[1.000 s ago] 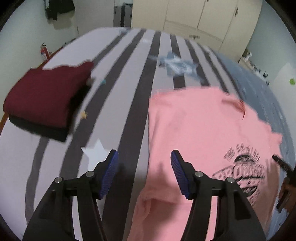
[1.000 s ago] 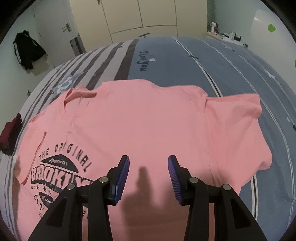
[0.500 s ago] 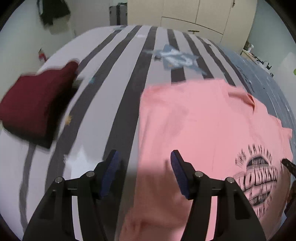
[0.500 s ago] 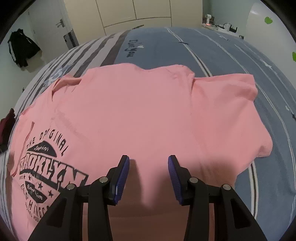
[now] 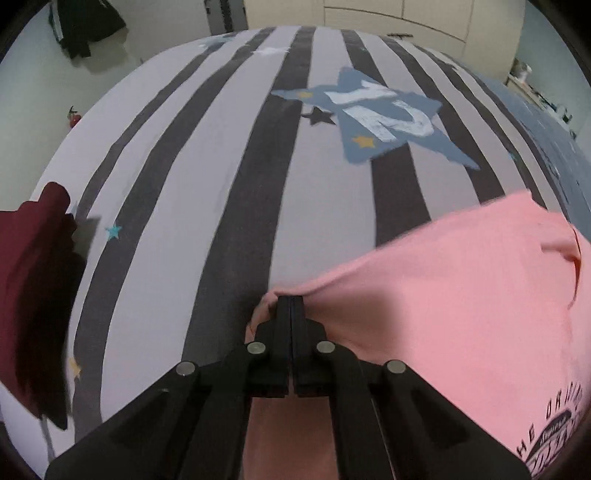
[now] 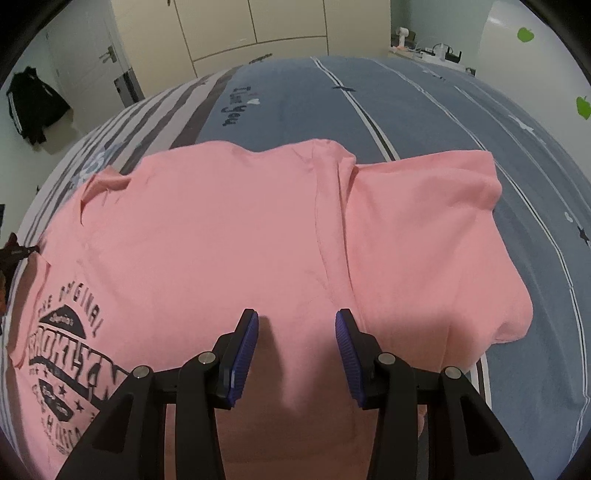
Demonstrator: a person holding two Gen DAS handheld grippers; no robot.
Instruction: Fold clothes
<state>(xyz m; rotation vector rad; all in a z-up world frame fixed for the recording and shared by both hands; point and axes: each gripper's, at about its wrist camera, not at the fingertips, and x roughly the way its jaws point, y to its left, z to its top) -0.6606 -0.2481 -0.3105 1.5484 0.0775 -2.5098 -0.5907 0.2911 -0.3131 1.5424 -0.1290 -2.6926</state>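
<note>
A pink T-shirt [image 6: 221,240] with a black print [image 6: 62,350] lies spread on the bed, one sleeve [image 6: 424,206] folded over towards the blue side. In the left wrist view my left gripper [image 5: 291,301] is shut on the shirt's [image 5: 461,288] left edge, and the cloth bunches up around the tips. My right gripper [image 6: 297,325] hovers open just over the shirt's lower middle, casting a shadow there. Nothing sits between its blue pads [image 6: 245,350].
A folded maroon garment [image 5: 26,288] on a dark one lies at the left of the striped bedcover [image 5: 229,184]. The cover turns blue [image 6: 443,122] on the right. A dark jacket [image 5: 85,26] hangs on the wall; cupboards [image 6: 258,26] stand behind the bed.
My left gripper swept down to the shirt's left edge and shut on it; the maroon pile slid to the left of its view. My right gripper dropped closer to the shirt, still open.
</note>
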